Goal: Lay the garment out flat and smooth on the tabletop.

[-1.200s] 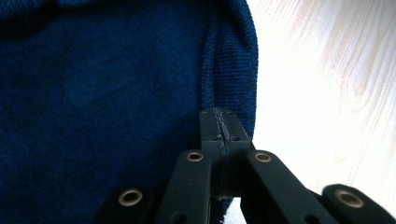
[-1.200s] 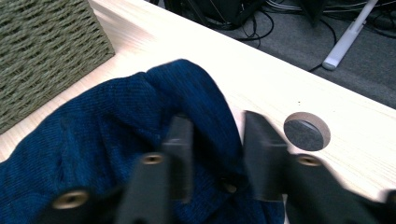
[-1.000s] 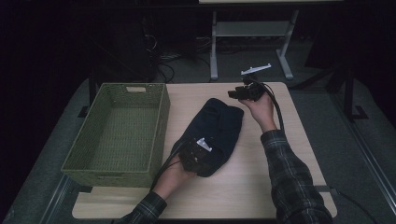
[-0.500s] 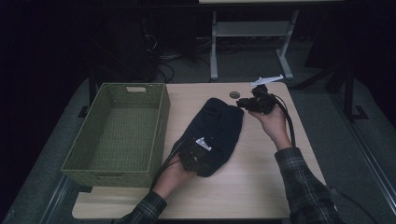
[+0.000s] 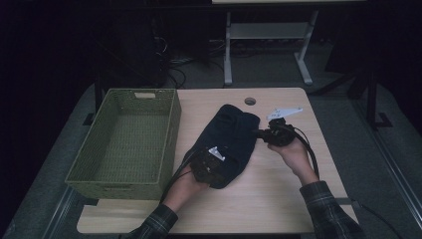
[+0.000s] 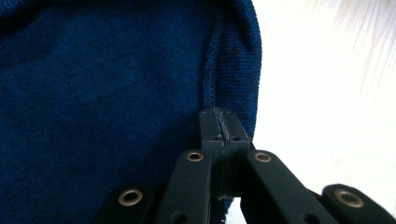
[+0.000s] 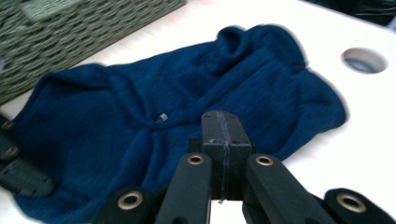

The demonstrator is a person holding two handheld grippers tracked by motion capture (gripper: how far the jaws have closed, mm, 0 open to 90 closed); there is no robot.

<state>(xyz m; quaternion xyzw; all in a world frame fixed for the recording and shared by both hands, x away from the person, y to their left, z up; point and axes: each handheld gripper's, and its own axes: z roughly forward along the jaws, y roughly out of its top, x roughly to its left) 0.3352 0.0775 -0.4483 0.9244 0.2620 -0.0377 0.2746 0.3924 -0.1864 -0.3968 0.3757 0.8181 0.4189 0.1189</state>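
on the pale wooden table [image 5: 278,199], a soft knit garment [image 5: 231,139] (dark blue) lies crumpled.

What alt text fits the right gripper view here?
The right gripper's two black jaws, pressed shut with nothing between them, point at a crumpled dark blue knit garment on a pale table, with a green woven basket behind.

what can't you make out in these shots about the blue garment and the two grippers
- Blue garment, high view: the near end lies under the left gripper, and the dim light hides folds.
- Left gripper view: the picture's edges cut the garment off; whether the shut jaws pinch any cloth cannot be told.
- Right gripper view: motion blur smears the green basket.
- Right gripper, high view: jaws too small and dark to read.
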